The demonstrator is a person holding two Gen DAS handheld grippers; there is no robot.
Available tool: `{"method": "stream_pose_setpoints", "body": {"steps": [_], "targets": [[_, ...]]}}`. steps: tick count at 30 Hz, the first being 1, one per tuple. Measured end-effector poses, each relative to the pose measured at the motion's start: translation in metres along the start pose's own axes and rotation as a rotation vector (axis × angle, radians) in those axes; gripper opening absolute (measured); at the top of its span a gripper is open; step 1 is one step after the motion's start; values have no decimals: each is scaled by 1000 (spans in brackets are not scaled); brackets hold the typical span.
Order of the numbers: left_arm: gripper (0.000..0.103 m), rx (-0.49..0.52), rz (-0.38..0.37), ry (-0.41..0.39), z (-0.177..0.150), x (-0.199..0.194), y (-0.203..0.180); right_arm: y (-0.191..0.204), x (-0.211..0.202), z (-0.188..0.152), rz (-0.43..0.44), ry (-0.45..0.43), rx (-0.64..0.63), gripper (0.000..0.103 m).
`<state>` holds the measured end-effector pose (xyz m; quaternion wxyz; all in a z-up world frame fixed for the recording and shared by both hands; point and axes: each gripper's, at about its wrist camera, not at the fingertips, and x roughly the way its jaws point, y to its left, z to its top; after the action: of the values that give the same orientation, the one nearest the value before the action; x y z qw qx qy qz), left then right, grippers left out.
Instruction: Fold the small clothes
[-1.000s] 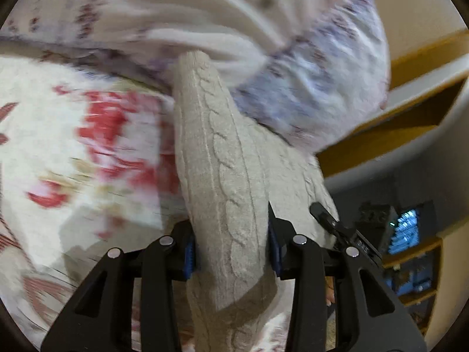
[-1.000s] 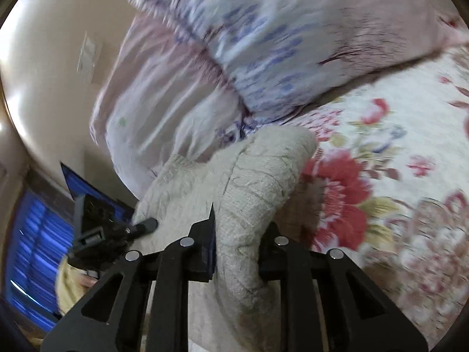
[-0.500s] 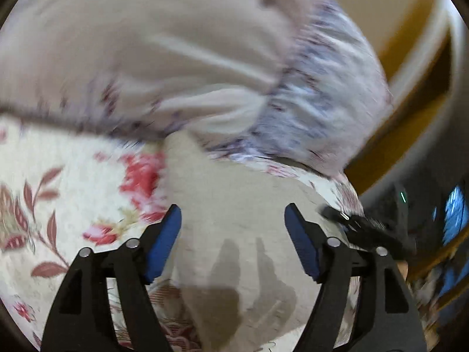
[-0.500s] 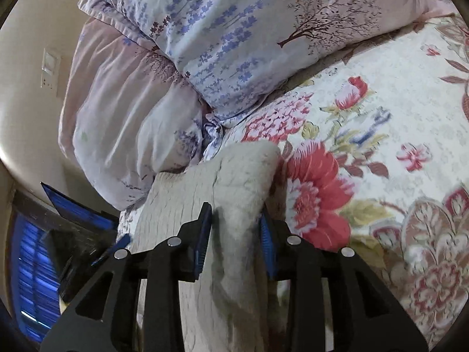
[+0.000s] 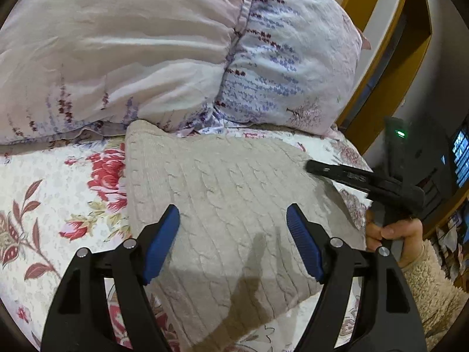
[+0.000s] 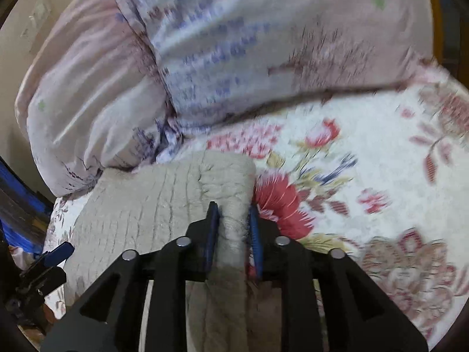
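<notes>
A beige cable-knit sweater [image 5: 222,170] lies folded on the floral bedspread [image 5: 44,190], its far edge against the pillows. My left gripper [image 5: 231,208] hovers just over the sweater's near half, open, with nothing pinched between its blue pads. Along the sweater's right edge, a hand [image 5: 390,231] in a fuzzy sleeve holds my right gripper [image 5: 351,176]. In the right wrist view, the right gripper [image 6: 233,206] is shut on a raised fold of the sweater [image 6: 152,199]; its jaws are opening slightly while the pads still press the knit. The left gripper [image 6: 44,264] shows at the lower left.
Two pillows, a pink one [image 5: 117,52] and a lavender-print one [image 5: 287,67], are stacked at the head of the bed. A wooden headboard frame [image 5: 381,73] and a lit screen [image 5: 461,152] stand to the right. Floral bedspread [image 6: 366,161] spreads right of the sweater.
The left gripper let go of the sweater fold, opened wide and rolled level; the sweater now lies flat under it. The right gripper kept its hold on the sweater's edge.
</notes>
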<state>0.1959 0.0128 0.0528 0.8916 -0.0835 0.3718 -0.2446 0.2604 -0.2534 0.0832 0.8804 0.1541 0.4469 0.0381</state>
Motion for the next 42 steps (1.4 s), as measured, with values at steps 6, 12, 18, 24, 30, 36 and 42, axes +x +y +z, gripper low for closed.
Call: {"method": "stream_pose_setpoints", "body": {"steps": [6, 12, 18, 24, 30, 36, 42], "targets": [[76, 48, 204, -14, -10, -11, 4, 31, -41, -32, 92, -16, -179, 24], [78, 31, 226, 73, -23, 6, 16, 46, -13, -55, -19, 90, -281, 24], [86, -26, 207, 73, -25, 11, 26, 41, -12, -52, -48, 83, -202, 38], [97, -154, 126, -24, -35, -23, 38, 34, -58, -63, -32, -55, -157, 82], [101, -207, 132, -58, -49, -52, 43, 34, -84, -77, -84, -121, -171, 97], [101, -154, 238, -28, -70, -63, 35, 42, -98, -101, -251, -199, -189, 102], [101, -77, 255, 21, -84, -60, 10, 42, -86, -119, -138, -66, -154, 102]]}}
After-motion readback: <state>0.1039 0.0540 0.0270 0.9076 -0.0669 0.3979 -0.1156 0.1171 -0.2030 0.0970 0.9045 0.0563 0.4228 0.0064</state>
